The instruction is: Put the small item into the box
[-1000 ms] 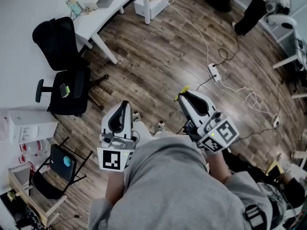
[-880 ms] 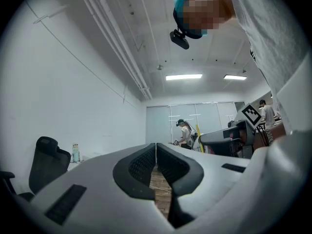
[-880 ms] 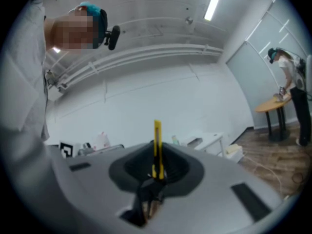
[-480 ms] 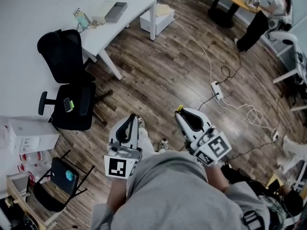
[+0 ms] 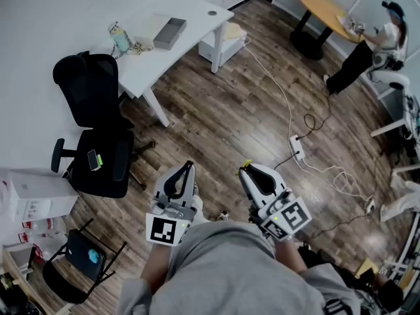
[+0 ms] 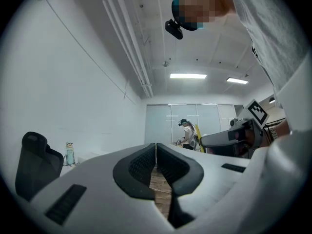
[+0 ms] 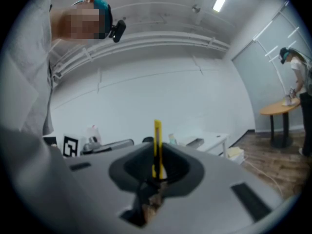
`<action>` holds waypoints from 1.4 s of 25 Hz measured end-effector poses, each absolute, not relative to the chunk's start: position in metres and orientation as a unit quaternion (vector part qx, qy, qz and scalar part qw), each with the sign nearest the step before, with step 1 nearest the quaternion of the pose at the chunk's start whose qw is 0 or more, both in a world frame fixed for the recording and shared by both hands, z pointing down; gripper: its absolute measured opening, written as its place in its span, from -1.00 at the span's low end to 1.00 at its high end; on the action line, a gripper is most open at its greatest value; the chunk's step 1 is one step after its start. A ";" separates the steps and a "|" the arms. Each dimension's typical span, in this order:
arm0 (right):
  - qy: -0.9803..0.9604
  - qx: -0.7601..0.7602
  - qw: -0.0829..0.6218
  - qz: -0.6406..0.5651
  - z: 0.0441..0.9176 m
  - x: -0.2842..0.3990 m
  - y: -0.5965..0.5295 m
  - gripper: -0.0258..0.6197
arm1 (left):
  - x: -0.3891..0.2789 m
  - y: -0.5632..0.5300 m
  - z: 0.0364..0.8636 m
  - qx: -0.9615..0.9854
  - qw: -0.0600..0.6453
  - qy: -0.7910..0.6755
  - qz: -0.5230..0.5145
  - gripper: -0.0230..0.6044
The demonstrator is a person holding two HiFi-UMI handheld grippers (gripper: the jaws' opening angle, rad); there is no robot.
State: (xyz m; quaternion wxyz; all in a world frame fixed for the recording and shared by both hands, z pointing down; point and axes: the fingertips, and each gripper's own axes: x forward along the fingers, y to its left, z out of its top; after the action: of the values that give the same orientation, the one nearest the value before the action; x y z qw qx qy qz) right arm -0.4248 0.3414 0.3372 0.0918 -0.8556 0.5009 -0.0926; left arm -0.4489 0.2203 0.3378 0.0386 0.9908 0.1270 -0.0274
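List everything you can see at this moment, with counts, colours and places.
desk: one, white, upper left
flat box: one, grey, on the desk
bottle: one, pale teal, on the desk
office chair: one, black, beside the desk
power strip: one, white, on the wood floor among cables
round table: one, orange-brown top, upper right
other person: one, dark trousers, by the round table
small yellow item: one, yellow, thin, upright in the right gripper
left gripper: one, white, fingers together, nothing between them
right gripper: one, white, fingers shut on the small yellow item
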 end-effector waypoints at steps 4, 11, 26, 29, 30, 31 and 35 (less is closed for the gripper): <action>0.489 -0.862 0.097 -0.091 0.335 -0.398 0.319 -0.70 | -0.425 0.200 0.337 0.989 0.039 0.138 -0.026 -0.80; 0.471 -0.872 0.107 -0.087 0.335 -0.370 0.279 -0.70 | -0.396 0.150 0.337 0.989 0.034 0.144 -0.028 -0.80; 0.448 -0.881 0.118 -0.096 0.339 -0.333 0.240 -0.69 | -0.358 0.104 0.344 0.986 0.046 0.161 -0.024 -0.80; 0.453 -0.880 0.113 -0.091 0.336 -0.322 0.232 -0.70 | -0.350 0.097 0.349 0.986 0.043 0.159 -0.017 -0.80; 0.455 -0.879 0.111 -0.090 0.336 -0.318 0.230 -0.70 | -0.346 0.094 0.349 0.986 0.043 0.158 -0.016 -0.80; 0.457 -0.878 0.110 -0.091 0.337 -0.314 0.228 -0.70 | -0.343 0.093 0.350 0.987 0.042 0.156 -0.017 -0.80; 0.469 -0.870 0.112 -0.101 0.344 -0.298 0.223 -0.70 | -0.326 0.089 0.350 0.988 0.040 0.145 -0.017 -0.80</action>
State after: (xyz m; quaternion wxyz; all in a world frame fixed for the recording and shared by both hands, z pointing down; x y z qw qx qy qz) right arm -0.2977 0.2227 0.3441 0.1122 -0.8703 0.4687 -0.1012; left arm -0.3265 0.0888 0.3501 0.0400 0.9884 0.1452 -0.0175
